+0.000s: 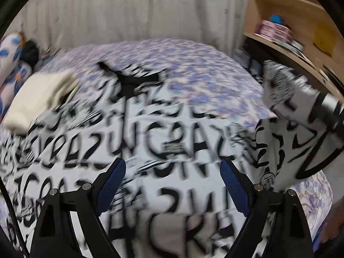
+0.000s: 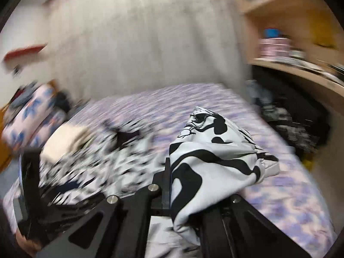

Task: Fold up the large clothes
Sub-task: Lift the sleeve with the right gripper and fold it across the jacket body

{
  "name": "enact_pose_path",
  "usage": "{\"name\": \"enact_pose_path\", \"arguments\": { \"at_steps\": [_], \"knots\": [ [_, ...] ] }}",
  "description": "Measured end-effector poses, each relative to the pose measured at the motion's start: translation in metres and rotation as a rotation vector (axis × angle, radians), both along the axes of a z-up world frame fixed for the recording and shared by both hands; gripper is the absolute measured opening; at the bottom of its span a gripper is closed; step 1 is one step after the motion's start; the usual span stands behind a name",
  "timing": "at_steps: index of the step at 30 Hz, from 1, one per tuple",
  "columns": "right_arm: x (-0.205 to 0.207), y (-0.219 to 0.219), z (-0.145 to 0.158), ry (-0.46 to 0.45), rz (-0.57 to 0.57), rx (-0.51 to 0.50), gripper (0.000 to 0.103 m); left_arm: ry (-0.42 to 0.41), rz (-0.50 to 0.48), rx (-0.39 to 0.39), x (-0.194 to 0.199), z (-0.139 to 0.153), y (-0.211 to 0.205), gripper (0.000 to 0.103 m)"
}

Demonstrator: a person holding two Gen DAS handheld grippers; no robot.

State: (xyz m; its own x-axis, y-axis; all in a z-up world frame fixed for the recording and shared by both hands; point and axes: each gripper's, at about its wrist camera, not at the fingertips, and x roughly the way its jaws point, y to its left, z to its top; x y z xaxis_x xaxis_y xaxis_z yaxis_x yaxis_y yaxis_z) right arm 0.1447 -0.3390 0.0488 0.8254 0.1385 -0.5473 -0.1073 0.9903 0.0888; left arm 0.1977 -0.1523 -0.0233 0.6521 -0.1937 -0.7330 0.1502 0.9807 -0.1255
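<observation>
A bedroom, its bed [image 1: 215, 79] covered in a purple flowered sheet, a pale curtain [image 1: 129, 10] behind and wooden shelves [image 1: 290, 21] to one side. A large white shirt [image 1: 150, 150] printed with black lettering lies spread across the bed, a cream folded cloth [image 1: 38, 99] beside its far corner. The right gripper [image 2: 172, 185] has its fingers pressed together on a bunched edge of the shirt, lifted clear of the sheet. The left gripper [image 1: 173, 185] hangs over the middle of the shirt, fingers spread, holding nothing. The first fold appears only begun; most of the shirt still lies flat and unfolded.
</observation>
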Motion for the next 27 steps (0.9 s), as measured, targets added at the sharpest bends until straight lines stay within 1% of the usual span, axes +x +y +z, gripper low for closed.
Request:
{"name": "enact_pose_path", "arguments": {
  "at_steps": [1,2,3,4,5,6,7,8,10,12,14,18,21,23,27],
  "knots": [
    [0.006,0.015,-0.01,0.027,0.029,-0.015,0.002,0.015,0.013,-0.005,-0.001,-0.003,0.011,0.088],
    [0.013,0.032,-0.026,0.079,0.073,-0.019,0.004,0.031,0.038,-0.005,-0.002,-0.007,0.026,0.088],
    [0.017,0.043,-0.037,0.116,0.104,-0.014,0.009,0.038,0.053,-0.001,-0.003,-0.01,0.037,0.088],
    [0.021,0.056,-0.053,0.171,0.143,-0.01,0.018,0.044,0.064,0.01,-0.005,-0.014,0.047,0.088],
    [0.025,0.068,-0.071,0.228,0.175,-0.016,0.024,0.051,0.072,0.022,-0.007,-0.018,0.056,0.088],
    [0.02,0.077,-0.081,0.253,0.193,-0.021,0.035,0.062,0.079,0.03,-0.008,-0.024,0.064,0.088],
    [0.019,0.085,-0.094,0.285,0.212,-0.027,0.04,0.073,0.082,0.03,-0.01,-0.029,0.072,0.088],
    [0.017,0.091,-0.103,0.309,0.222,-0.032,0.04,0.091,0.08,0.021,-0.01,-0.034,0.077,0.088],
    [0.009,0.099,-0.113,0.33,0.23,-0.034,0.047,0.129,0.063,-0.007,-0.01,-0.045,0.084,0.088],
    [-0.006,0.102,-0.112,0.334,0.227,-0.026,0.049,0.158,0.049,-0.032,-0.011,-0.054,0.086,0.088],
    [-0.023,0.094,-0.108,0.331,0.21,-0.004,0.049,0.176,0.034,-0.051,-0.012,-0.06,0.085,0.088],
    [-0.046,0.084,-0.105,0.309,0.149,0.019,0.05,0.2,-0.026,-0.076,-0.013,-0.065,0.071,0.088],
    [-0.062,0.064,-0.103,0.299,0.061,0.043,0.05,0.2,-0.1,-0.07,-0.016,-0.063,0.049,0.088],
    [-0.069,0.05,-0.105,0.304,0.01,0.08,0.05,0.197,-0.145,-0.056,-0.018,-0.061,0.032,0.088],
    [-0.08,0.029,-0.11,0.324,-0.039,0.165,0.05,0.205,-0.207,-0.025,-0.015,-0.059,-0.004,0.088]
  ]
}}
